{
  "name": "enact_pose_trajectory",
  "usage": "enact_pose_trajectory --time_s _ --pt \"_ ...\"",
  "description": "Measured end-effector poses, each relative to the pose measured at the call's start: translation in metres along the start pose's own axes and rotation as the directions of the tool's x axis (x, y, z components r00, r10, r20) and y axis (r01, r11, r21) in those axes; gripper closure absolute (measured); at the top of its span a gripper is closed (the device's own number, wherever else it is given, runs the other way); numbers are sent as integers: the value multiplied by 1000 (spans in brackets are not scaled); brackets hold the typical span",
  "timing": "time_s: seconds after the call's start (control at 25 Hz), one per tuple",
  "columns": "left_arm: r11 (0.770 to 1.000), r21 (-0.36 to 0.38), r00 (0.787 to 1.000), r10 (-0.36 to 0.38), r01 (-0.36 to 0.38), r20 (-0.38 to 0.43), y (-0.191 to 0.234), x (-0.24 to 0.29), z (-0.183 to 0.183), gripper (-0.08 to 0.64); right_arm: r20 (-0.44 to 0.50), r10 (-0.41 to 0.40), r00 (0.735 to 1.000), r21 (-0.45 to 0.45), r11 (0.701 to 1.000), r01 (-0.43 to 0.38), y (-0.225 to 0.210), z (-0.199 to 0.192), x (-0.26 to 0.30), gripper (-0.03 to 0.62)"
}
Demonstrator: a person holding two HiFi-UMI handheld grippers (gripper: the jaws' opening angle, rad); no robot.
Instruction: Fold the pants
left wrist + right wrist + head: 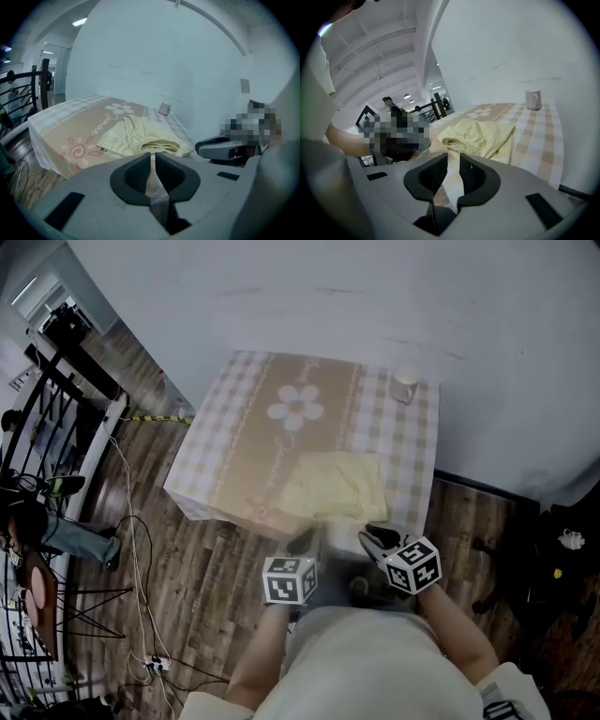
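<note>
The yellow checked pants lie folded into a flat pile on the near right part of the table, which has a checked cloth with a flower print. Both grippers hover just off the table's front edge, short of the pile. In the left gripper view the pants lie just beyond my left gripper, whose jaws stand a narrow slit apart with nothing between them. My right gripper shows a wider gap, also empty, with the pants just ahead. From the head view, the left gripper and right gripper sit side by side.
A small pale cup stands at the table's far right corner, close to the white wall. Cables and a tripod lie on the wooden floor at the left, beside a black railing. Dark items sit on the floor at the right.
</note>
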State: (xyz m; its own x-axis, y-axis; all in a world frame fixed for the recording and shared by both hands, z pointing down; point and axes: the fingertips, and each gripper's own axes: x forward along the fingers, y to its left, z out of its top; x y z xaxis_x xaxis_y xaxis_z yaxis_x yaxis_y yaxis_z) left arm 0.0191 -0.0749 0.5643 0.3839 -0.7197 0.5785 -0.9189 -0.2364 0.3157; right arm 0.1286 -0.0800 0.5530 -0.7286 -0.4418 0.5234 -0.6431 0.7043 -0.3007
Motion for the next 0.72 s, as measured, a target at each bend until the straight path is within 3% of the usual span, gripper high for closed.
enact_pose_trajectory --time_s 0.28,0.52,0.72 --pt "996 81 999 -38 36 25 -14 -12 11 532 93 -85 992 51 995 81 6 17 -24 569" --pt "995 80 997 -61 58 38 -14 -46 7 534 114 -167 979 22 986 166 36 18 -35 580" --pt "994 72 996 -81 79 28 -8 -85 -11 535 159 -195 968 58 981 188 81 13 -41 586"
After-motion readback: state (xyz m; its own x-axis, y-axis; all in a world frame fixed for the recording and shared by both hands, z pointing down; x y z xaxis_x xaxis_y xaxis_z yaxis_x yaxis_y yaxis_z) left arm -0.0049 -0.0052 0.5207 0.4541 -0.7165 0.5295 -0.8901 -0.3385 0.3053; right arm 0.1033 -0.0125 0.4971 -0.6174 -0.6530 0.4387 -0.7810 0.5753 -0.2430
